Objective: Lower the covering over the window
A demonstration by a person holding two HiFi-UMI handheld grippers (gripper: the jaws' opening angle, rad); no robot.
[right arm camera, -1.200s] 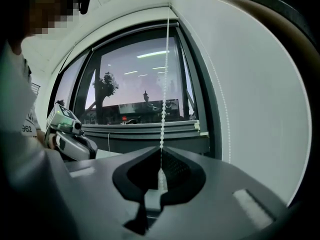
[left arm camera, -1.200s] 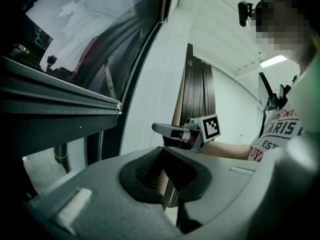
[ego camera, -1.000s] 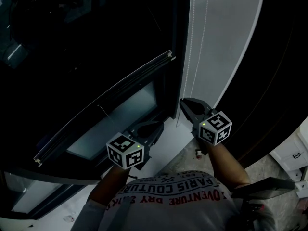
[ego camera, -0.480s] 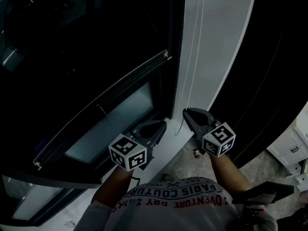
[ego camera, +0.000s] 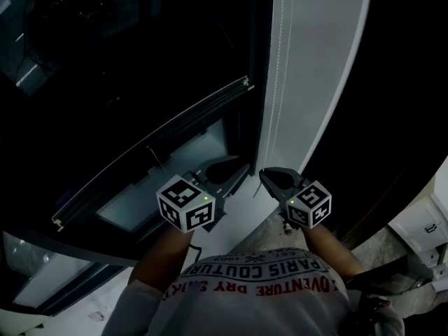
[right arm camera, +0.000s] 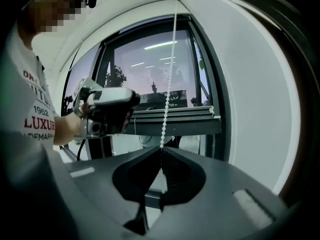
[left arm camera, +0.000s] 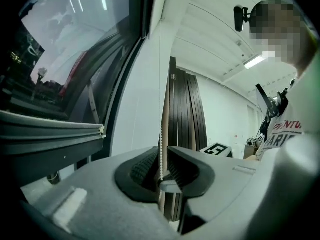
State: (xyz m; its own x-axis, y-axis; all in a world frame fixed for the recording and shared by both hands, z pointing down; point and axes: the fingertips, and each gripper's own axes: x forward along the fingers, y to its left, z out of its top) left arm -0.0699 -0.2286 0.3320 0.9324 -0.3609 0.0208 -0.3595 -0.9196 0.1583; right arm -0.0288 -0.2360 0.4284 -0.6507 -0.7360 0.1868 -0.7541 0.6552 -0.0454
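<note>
- The shade's bottom rail [ego camera: 150, 145] hangs partway down the window [ego camera: 175, 172], with a brighter strip below it uncovered; more lowering is left, I'd say.
- Left gripper [left arm camera: 161, 159]: jaws have just been opening, bead chain [left arm camera: 160, 134] loose between them.
- Right gripper [right arm camera: 161, 154]: jaws clamped on that chain.

Dark window glass [ego camera: 105, 82] adjoins a white wall [ego camera: 322, 61]; a ceiling strip light [left arm camera: 254, 61] glows.

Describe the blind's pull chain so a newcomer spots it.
Find the dark window; right of its frame runs a pale wall strip. Down that strip hangs the bead chain, a thin white string of tiny balls, the only beaded line there, pinched by the right hand-held gripper.
</note>
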